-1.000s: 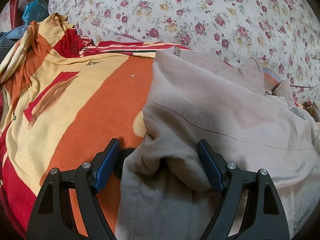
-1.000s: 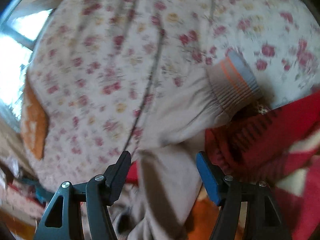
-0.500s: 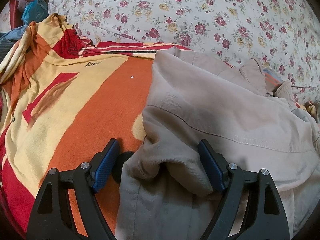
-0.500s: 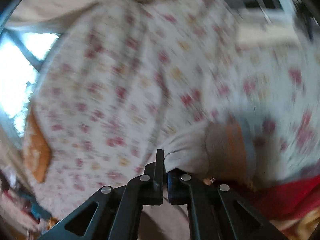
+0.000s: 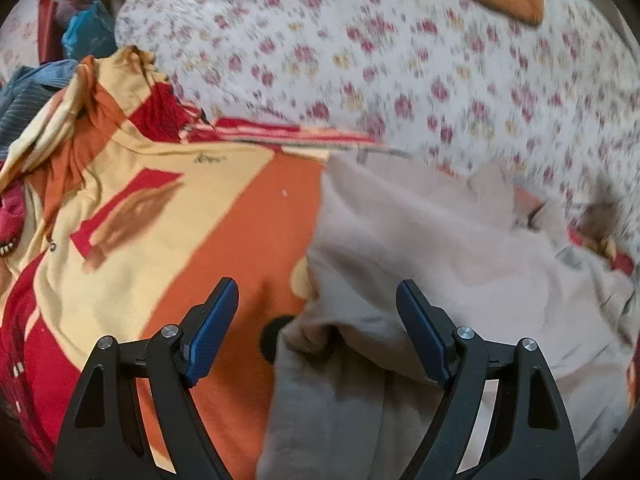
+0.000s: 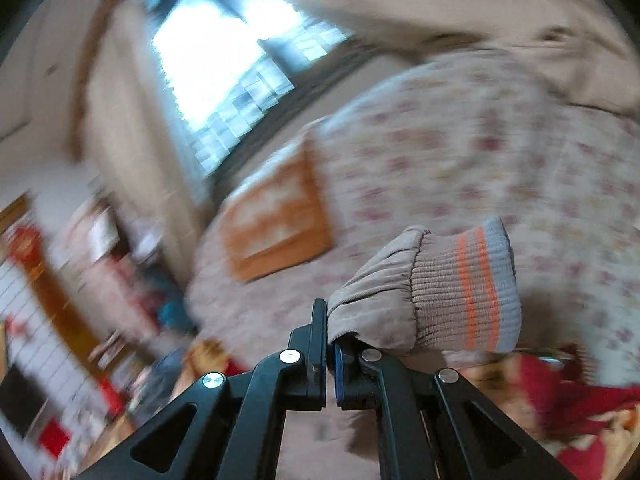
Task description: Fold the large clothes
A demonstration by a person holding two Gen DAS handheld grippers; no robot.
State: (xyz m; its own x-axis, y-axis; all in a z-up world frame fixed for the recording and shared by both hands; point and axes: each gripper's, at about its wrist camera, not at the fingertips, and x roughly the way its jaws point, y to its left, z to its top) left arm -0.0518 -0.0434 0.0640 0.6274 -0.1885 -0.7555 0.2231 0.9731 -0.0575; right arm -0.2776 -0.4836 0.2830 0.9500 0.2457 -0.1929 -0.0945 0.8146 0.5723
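Note:
A beige jacket lies crumpled on an orange, yellow and red blanket, filling the right half of the left wrist view. My left gripper hovers over its near edge with the jaws wide apart; a bunched fold lies between them, touching neither pad. In the right wrist view my right gripper is shut on the jacket's sleeve just behind its ribbed cuff, which has orange and grey stripes. The sleeve is lifted off the bed and the cuff sticks out to the right of the jaws.
A floral bedspread covers the bed beyond the jacket, with an orange-bordered cushion on it. Other clothes are heaped at the far left. A bright window and cluttered shelves show behind the raised right gripper.
My right gripper shut on the sleeve near the cuff and swung it up off the bed, so its view now reaches the window. My left gripper rose slightly, jaws still apart.

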